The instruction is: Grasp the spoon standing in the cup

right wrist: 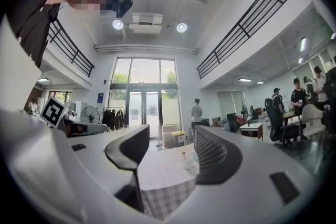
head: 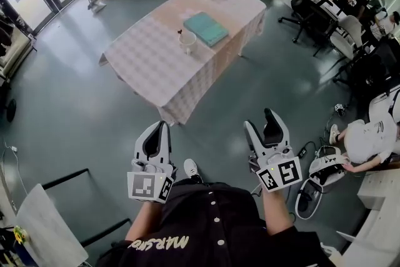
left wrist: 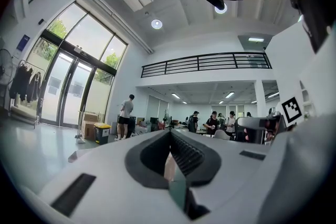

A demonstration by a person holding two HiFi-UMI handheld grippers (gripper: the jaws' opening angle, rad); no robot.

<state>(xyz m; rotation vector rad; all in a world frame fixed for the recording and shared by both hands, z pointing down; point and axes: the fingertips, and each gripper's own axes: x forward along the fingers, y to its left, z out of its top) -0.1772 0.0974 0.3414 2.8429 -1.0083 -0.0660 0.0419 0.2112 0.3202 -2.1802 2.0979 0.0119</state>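
Spoon upright in cup, both grippers well short of table

One spoon (head: 180, 32) stands in the one white cup (head: 187, 42) on the checked table (head: 144, 62). Its long axis is near vertical, with the upper end tipped toward 11 o'clock. One flat teal item (head: 206, 28) lies at the cup's 2 o'clock. The left gripper (head: 164, 126) has its jaws pressed together, while the right gripper (head: 259, 120) has its jaws spread and empty. The cup is at their 12 o'clock.
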